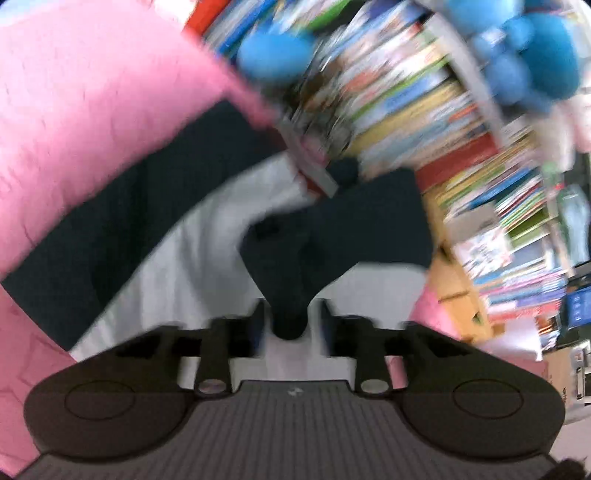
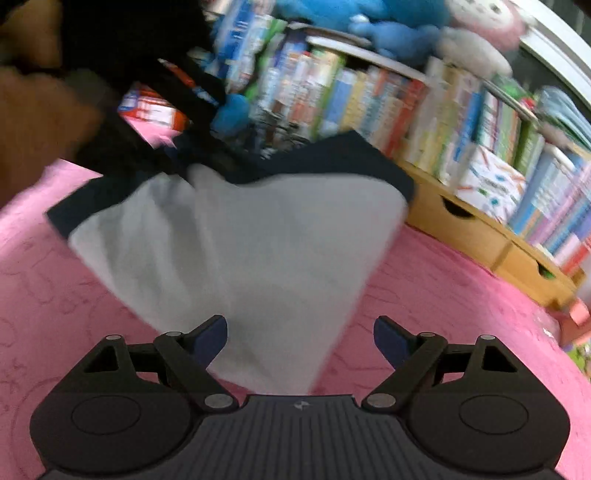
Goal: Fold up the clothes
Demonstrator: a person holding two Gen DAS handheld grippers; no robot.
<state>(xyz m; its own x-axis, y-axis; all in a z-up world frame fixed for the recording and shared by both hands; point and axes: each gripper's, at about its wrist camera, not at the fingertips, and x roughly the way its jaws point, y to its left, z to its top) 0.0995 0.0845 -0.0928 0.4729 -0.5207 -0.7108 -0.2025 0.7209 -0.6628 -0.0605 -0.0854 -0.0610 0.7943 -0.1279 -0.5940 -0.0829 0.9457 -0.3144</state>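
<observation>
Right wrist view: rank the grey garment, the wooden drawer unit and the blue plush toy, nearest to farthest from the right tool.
1. Grey garment: hanging straight ahead between the open fingers of the right tool.
2. Wooden drawer unit: right, beyond the pink cover.
3. Blue plush toy: top, above the books.

Pink bedspread (image 2: 443,280), crowded bookshelf (image 2: 369,96), blue plush toys (image 2: 388,33)

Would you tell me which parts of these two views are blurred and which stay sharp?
Left wrist view: bookshelf heavily smeared, garment soft, left gripper sharper. Right wrist view: garment edges and books blurred, right gripper crisp.
</observation>
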